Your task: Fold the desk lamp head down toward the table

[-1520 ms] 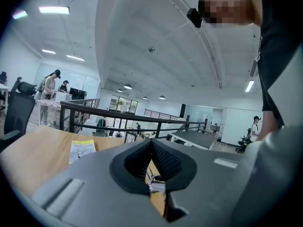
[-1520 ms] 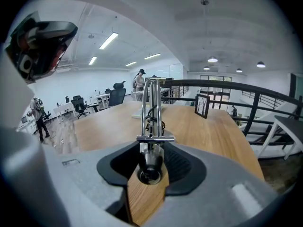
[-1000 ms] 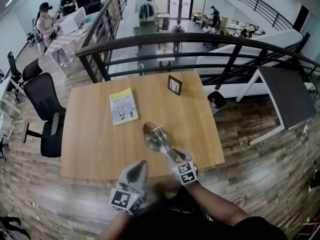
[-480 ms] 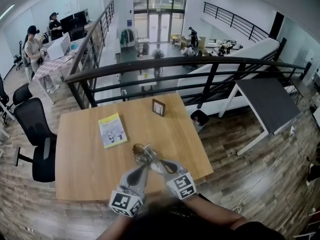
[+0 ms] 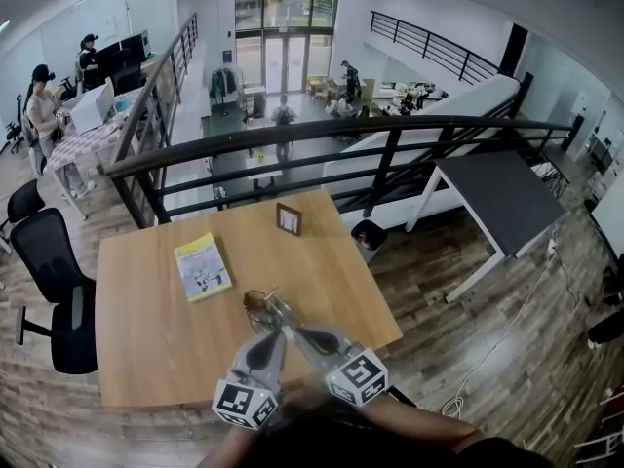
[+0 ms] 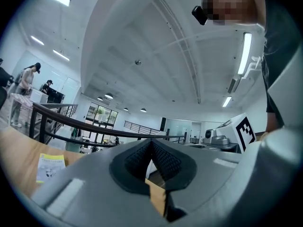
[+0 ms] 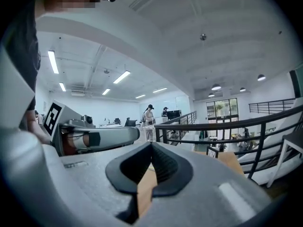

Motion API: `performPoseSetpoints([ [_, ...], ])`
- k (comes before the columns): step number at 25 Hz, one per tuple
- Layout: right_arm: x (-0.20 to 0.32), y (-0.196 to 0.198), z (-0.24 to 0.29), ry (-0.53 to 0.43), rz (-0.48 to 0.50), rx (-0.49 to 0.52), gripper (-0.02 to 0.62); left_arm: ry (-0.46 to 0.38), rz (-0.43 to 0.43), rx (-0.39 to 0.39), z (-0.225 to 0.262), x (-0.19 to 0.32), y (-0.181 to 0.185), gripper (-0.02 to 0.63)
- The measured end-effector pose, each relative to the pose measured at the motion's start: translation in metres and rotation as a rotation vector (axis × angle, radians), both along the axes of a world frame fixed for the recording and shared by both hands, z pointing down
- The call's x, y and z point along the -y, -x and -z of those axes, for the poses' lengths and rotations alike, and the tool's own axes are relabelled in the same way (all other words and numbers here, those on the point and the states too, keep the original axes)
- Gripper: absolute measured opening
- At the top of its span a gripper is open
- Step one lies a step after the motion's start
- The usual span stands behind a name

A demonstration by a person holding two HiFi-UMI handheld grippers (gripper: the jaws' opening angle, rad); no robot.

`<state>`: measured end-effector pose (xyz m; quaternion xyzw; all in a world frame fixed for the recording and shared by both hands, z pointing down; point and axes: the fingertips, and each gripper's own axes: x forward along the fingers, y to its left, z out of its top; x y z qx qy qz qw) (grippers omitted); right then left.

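Note:
The desk lamp [image 5: 259, 306] is a small metal shape lying low on the wooden table [image 5: 146, 344], just beyond both gripper tips. My left gripper [image 5: 276, 335] and right gripper [image 5: 298, 333] hover side by side above the table's near edge, tips close together and pointing away from me. Both are raised clear of the lamp. The left gripper [image 6: 151, 143] is shut, pads meeting, nothing between them. The right gripper [image 7: 151, 145] is also shut and empty. Each gripper view shows the other gripper alongside and the ceiling and railing beyond; the lamp is hidden there.
A yellow booklet [image 5: 203, 266] lies on the table's left half and a small picture frame [image 5: 289, 218] stands at its far edge. A dark railing [image 5: 322, 135] runs behind the table. A black office chair [image 5: 54, 291] stands at the left.
The right gripper has come off the lamp and lifted toward me. The left gripper has also risen a little. Both now sit tip to tip above the near edge; the head view has tilted up.

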<state>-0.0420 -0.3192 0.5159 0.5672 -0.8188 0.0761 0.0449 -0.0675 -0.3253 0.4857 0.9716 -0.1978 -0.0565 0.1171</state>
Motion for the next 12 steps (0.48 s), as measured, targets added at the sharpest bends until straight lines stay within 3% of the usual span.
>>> performPoseSetpoints([
  [12, -0.057, -0.021, 0.020, -0.057, 0.034, 0.041, 0.003, -0.045, 0.023, 0.015, 0.007, -0.046, -0.029, 0.000],
])
